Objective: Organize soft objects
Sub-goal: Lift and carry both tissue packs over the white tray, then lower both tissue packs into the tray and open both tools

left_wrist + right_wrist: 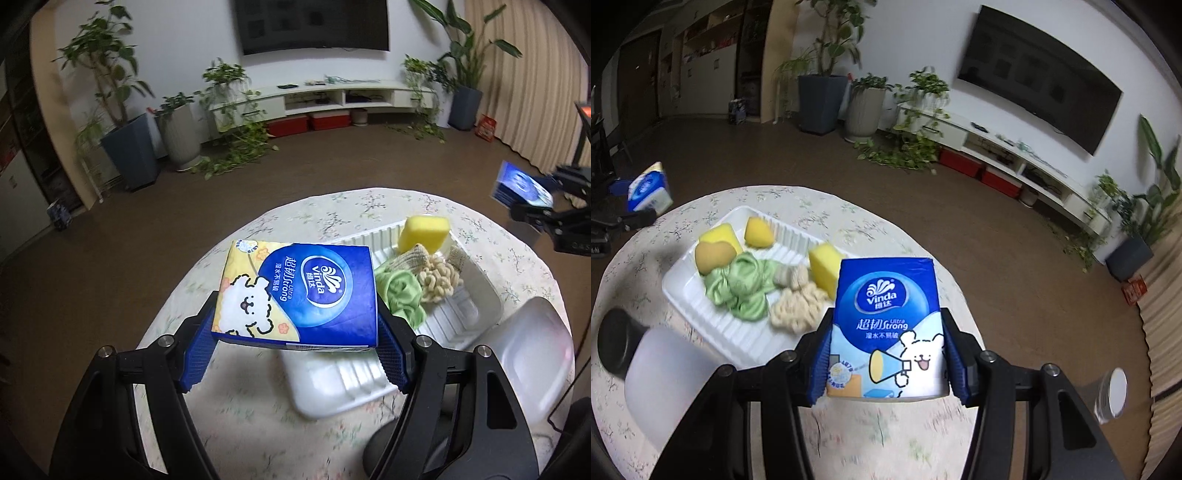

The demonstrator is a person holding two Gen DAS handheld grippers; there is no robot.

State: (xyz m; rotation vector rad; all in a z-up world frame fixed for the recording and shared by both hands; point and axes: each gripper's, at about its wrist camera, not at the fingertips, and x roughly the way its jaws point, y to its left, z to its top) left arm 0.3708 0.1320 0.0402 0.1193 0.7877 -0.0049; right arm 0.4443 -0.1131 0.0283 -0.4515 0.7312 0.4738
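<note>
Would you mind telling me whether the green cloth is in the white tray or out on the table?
In the tray. The green cloth lies crumpled on the white tray's ribbed floor, among the sponges.

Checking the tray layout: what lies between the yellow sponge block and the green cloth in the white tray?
In the left wrist view, a beige knitted cloth lies between the yellow sponge block and the green cloth, all inside the white tray.

Both tissue packs [299, 295] [886, 325] read "Vinda" and "Ultra Strong" beside Chinese characters.
</note>
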